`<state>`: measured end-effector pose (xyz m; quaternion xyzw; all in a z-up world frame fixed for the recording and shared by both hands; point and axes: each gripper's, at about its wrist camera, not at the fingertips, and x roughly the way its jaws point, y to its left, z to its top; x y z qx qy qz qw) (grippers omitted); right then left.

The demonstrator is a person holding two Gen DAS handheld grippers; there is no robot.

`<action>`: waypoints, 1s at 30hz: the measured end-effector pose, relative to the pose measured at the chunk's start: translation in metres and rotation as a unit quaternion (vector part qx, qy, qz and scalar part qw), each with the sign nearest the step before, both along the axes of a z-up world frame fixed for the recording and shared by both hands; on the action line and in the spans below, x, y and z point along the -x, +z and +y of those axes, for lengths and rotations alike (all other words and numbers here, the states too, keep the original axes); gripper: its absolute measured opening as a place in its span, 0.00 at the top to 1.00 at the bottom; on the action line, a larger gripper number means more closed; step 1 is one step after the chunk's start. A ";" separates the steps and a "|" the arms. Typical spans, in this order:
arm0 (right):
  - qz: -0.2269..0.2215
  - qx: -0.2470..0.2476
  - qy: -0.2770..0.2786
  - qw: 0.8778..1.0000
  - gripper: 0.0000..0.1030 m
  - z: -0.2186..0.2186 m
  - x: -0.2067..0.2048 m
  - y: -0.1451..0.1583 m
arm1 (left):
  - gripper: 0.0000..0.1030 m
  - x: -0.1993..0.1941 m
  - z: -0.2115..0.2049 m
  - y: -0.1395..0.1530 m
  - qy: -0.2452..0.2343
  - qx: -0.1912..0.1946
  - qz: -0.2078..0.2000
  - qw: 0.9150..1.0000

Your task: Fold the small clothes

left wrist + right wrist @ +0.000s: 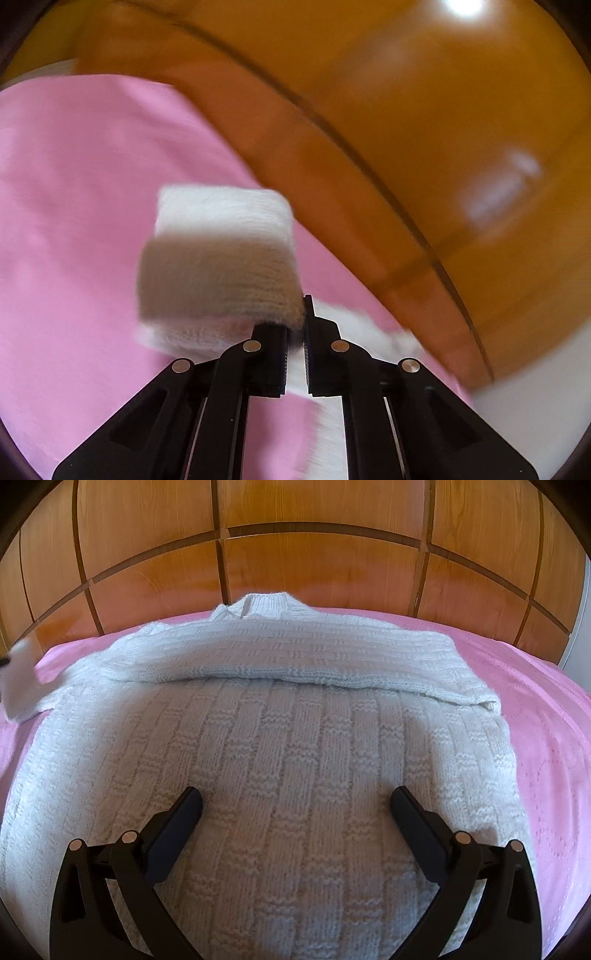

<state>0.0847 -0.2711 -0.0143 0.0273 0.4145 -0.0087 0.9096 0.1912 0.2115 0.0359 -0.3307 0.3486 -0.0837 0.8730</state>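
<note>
Lying on the pink bedspread, the white knitted sweater has one sleeve crossed over its chest. Its left gripper is clamped on the other sleeve's cuff; the right gripper hovers, jaws apart. Soft, stretchy knit: best gripped at cuffs and hems.

Bedroom, pink bedspread, wooden headboard

The left wrist view looks steeply along its gripper, close above the pink bed cover, tilted and blurred. The right wrist view faces the wooden headboard from just over the white knit sweater; both views share cover, sweater and headboard.
</note>
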 end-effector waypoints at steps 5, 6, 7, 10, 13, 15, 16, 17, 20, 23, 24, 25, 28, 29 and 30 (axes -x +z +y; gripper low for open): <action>-0.002 -0.006 0.000 1.000 0.02 -0.002 0.000 0.000 | 0.94 -0.010 -0.106 -0.008 -0.105 -0.033 0.009 0.994; -0.002 -0.007 0.000 1.000 0.02 -0.002 0.000 0.000 | 0.94 -0.011 -0.122 -0.013 -0.122 -0.038 0.015 0.992; -0.003 -0.007 0.000 1.000 0.02 -0.002 0.000 0.000 | 0.94 -0.011 -0.141 -0.019 -0.141 -0.047 0.023 0.989; -0.004 -0.011 0.000 1.000 0.02 -0.003 0.001 0.000 | 0.79 -0.006 -0.175 -0.033 -0.175 -0.079 0.043 0.980; -0.006 -0.016 0.000 1.000 0.02 -0.003 0.001 0.000 | 0.49 0.012 -0.177 -0.045 -0.188 -0.080 0.047 0.978; -0.006 -0.018 0.000 1.000 0.02 -0.004 0.002 0.000 | 0.49 0.027 -0.174 -0.049 -0.186 -0.088 0.040 0.978; -0.005 -0.018 0.000 1.000 0.02 -0.004 0.001 0.001 | 0.49 0.033 -0.171 -0.051 -0.184 -0.099 0.036 0.977; -0.004 -0.019 0.000 1.000 0.02 -0.004 0.001 0.001 | 0.49 0.039 -0.169 -0.052 -0.183 -0.106 0.034 0.977; 0.010 -0.025 0.002 1.000 0.04 -0.005 -0.003 0.008 | 0.49 0.058 -0.168 -0.058 -0.183 -0.134 0.028 0.974; 0.016 -0.126 0.020 0.992 0.27 -0.008 -0.016 0.028 | 0.49 0.069 -0.171 -0.066 -0.179 -0.168 0.018 0.969; 0.022 -0.158 0.028 0.987 0.30 -0.005 -0.024 0.033 | 0.49 0.071 -0.170 -0.069 -0.180 -0.170 0.020 0.969; 0.027 -0.183 0.035 0.982 0.34 -0.002 -0.032 0.036 | 0.49 0.073 -0.170 -0.074 -0.179 -0.169 0.024 0.969; 0.061 -0.248 0.064 0.965 0.38 0.019 -0.062 0.033 | 0.49 0.072 -0.168 -0.082 -0.174 -0.166 0.025 0.970; 0.077 -0.260 0.073 0.960 0.38 0.029 -0.073 0.028 | 0.49 0.073 -0.167 -0.083 -0.175 -0.165 0.024 0.970; 0.087 -0.262 0.078 0.958 0.39 0.037 -0.082 0.025 | 0.49 0.073 -0.168 -0.085 -0.176 -0.166 0.024 0.970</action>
